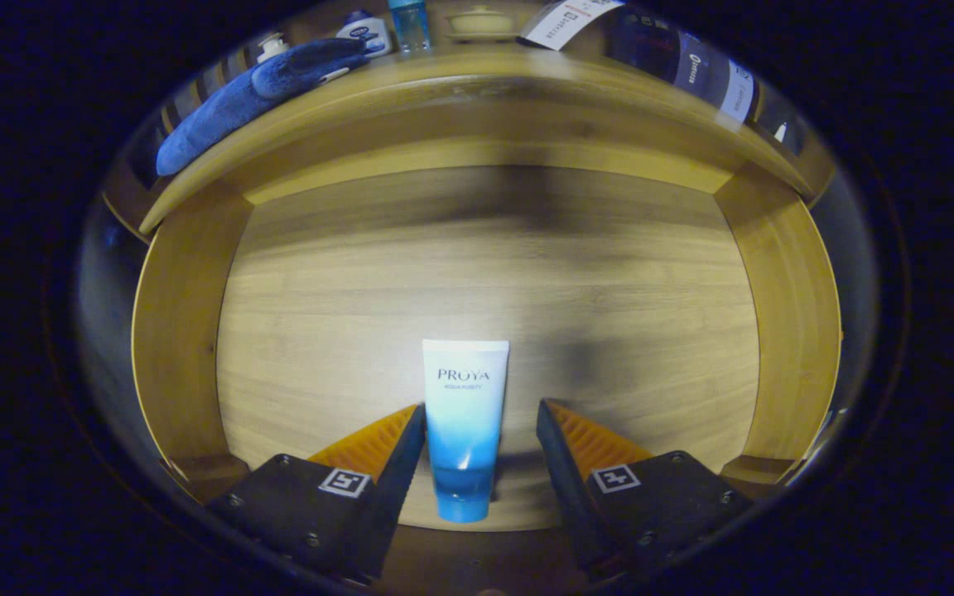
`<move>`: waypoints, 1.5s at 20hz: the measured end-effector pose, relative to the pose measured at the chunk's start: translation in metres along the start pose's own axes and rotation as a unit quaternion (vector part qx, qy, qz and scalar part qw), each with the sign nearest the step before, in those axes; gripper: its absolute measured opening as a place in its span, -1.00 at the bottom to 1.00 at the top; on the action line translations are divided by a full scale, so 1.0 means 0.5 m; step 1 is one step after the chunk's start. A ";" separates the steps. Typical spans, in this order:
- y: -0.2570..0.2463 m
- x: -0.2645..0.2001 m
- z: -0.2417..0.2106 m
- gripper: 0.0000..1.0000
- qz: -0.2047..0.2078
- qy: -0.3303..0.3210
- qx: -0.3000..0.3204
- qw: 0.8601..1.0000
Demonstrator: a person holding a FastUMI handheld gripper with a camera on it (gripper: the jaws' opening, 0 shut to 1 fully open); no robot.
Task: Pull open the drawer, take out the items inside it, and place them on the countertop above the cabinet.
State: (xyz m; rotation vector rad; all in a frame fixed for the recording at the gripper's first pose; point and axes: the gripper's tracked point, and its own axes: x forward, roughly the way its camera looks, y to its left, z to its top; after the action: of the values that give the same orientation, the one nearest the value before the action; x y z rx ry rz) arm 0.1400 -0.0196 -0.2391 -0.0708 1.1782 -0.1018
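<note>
Close above drawer [485,248], apparently downward.

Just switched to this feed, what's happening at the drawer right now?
The drawer is already pulled open. A white-and-blue tube lies on its wooden floor between the open tongs, nearer one finger, neither clearly pressing it. On the countertop above sit a blue cloth and some bottles. The tube hasn't been lifted yet.

Hand-held gripper [481,414]: ridged wedge fingers, screwed mounts, square fiducial marker on each.
</note>
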 end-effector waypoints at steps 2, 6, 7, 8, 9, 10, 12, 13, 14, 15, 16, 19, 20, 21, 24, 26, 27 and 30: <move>-0.003 0.004 0.002 0.65 -0.003 -0.008 -0.004 1.000; -0.003 -0.004 0.011 -0.02 -0.004 -0.022 -0.022 1.000; 0.014 -0.010 0.020 -0.02 0.017 -0.035 -0.019 0.999; 0.028 -0.021 0.031 -0.02 0.037 -0.050 -0.019 0.998; 0.034 -0.038 0.041 -0.02 0.045 -0.067 -0.018 0.997; 0.036 -0.054 0.051 -0.02 0.050 -0.083 -0.019 0.995; 0.047 -0.092 0.074 -0.02 0.063 -0.125 -0.016 0.990; 0.049 -0.114 0.086 -0.03 0.068 -0.151 -0.020 0.986; 0.049 -0.137 0.102 -0.02 0.070 -0.177 -0.022 0.981; 0.051 -0.162 0.107 -0.03 0.073 -0.203 -0.022 0.976; 0.054 -0.192 0.117 -0.02 0.078 -0.231 -0.020 0.970; 0.057 -0.283 0.142 -0.03 0.092 -0.319 -0.020 0.943; 0.050 -0.314 0.148 -0.03 0.091 -0.345 -0.022 0.934; 0.042 -0.342 0.153 -0.03 0.088 -0.370 -0.023 0.925; 0.034 -0.419 0.156 -0.04 0.086 -0.427 -0.031 0.900; 0.028 -0.475 0.164 -0.04 0.087 -0.461 -0.033 0.882; 0.021 -0.502 0.168 -0.04 0.084 -0.477 -0.031 0.874; 0.009 -0.549 0.181 -0.04 0.076 -0.500 -0.027 0.862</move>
State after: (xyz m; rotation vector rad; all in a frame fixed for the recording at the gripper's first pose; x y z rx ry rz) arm 0.1197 0.0168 0.0469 -0.0667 0.1354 0.1077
